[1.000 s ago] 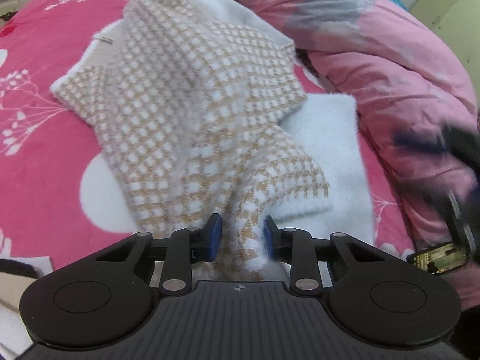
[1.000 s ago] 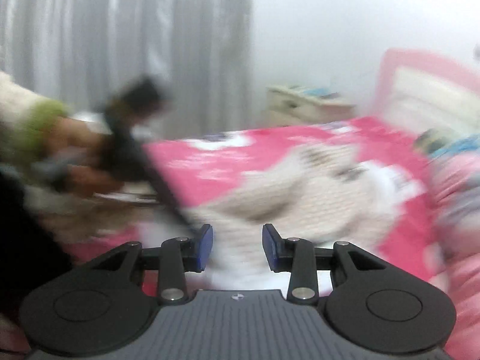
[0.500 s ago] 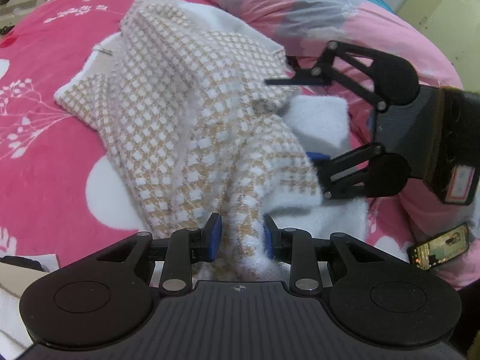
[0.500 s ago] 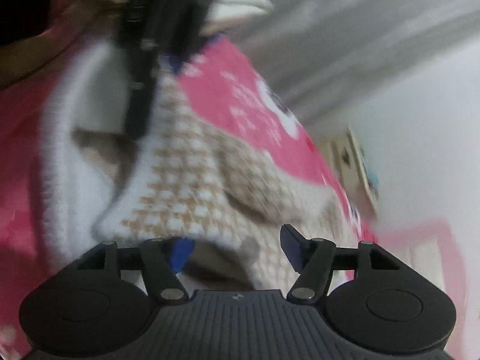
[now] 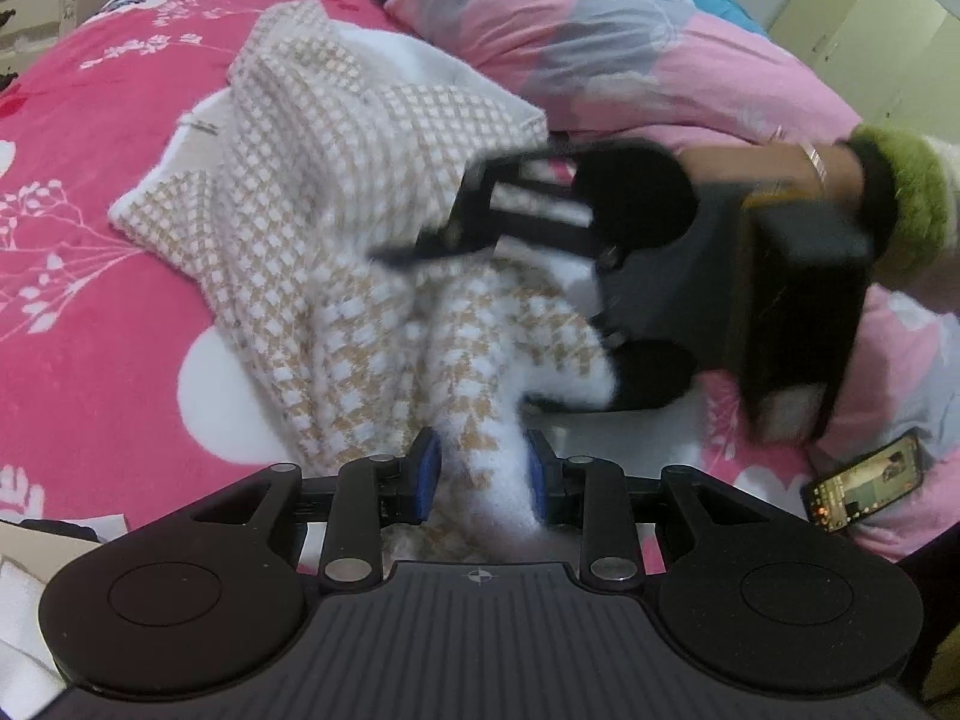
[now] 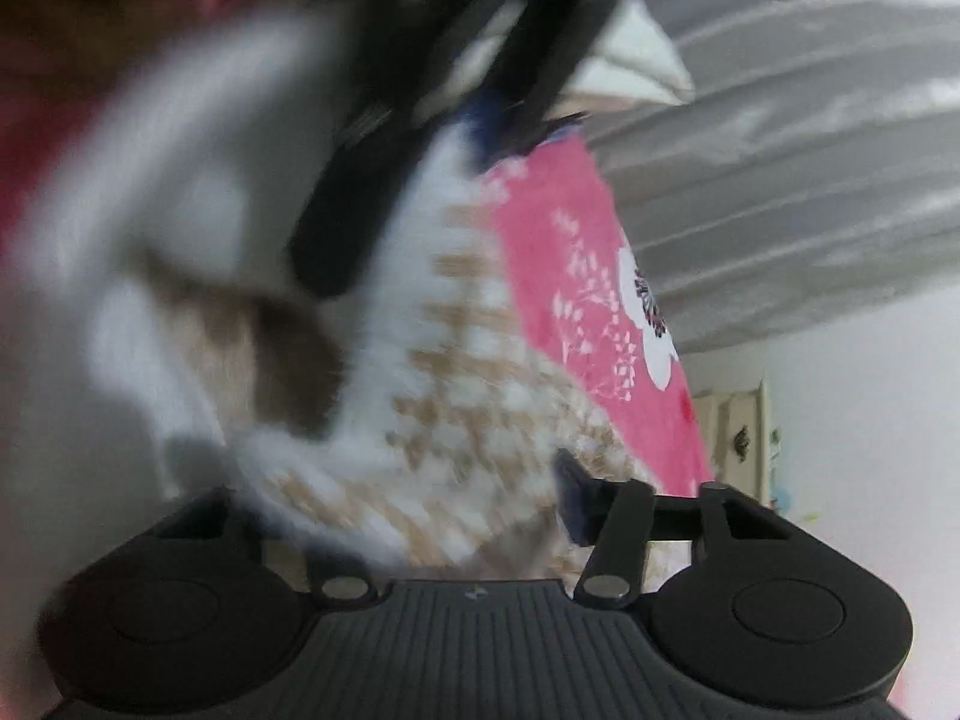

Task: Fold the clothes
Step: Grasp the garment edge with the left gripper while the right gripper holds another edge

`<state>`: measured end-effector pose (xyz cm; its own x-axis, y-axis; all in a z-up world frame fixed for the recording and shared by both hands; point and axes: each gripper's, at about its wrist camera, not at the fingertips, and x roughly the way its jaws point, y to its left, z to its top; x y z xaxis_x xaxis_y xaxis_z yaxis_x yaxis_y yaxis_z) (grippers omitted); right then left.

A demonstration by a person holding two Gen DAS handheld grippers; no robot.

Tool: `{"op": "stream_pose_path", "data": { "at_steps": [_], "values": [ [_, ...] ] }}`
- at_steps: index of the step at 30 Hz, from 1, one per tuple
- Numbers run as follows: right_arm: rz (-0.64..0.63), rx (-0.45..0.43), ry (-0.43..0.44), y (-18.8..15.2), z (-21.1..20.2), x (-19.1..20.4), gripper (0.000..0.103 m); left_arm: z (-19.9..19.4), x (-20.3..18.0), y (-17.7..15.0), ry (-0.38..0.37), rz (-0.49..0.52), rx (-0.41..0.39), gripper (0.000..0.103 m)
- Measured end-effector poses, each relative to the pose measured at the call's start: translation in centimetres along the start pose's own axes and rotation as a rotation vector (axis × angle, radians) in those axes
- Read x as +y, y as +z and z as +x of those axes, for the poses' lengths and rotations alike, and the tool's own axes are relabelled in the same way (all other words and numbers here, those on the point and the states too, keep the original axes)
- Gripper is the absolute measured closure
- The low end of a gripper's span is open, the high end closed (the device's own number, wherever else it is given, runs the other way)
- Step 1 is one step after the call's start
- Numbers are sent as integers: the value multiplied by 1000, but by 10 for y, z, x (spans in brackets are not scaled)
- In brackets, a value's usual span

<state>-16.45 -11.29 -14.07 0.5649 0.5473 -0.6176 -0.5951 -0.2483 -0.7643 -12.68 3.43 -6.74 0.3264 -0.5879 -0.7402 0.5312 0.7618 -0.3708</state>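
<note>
My left tool (image 5: 480,474) clamps the soft, limp, fluffy sweater (image 5: 372,192) at its thick hem, while my right tool (image 5: 474,312) stands apart around another fold.

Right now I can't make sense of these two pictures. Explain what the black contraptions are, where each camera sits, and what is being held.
No robot: a person holds two hand-operated grippers, each with a camera looking along its fingers. The left view shows the left gripper closed on a checked beige-and-white sweater lying on a pink floral bedspread. The right gripper, in the person's hand, reaches over the same sweater with its fingers spread. The right view is blurred; fabric lies between its fingers. A phone lies nearby.
</note>
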Motion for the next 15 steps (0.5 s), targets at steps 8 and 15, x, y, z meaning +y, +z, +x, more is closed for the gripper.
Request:
{"op": "stream_pose_path", "data": {
  "at_steps": [8,15],
  "values": [
    [736,-87,-133,-5,-24,-96,85,-49,-5,17,53,-12,-182,46],
    [1052,-181,-260,-38,-41,-173,87,-89,-8,45,77,-26,-372,40]
  ]
}}
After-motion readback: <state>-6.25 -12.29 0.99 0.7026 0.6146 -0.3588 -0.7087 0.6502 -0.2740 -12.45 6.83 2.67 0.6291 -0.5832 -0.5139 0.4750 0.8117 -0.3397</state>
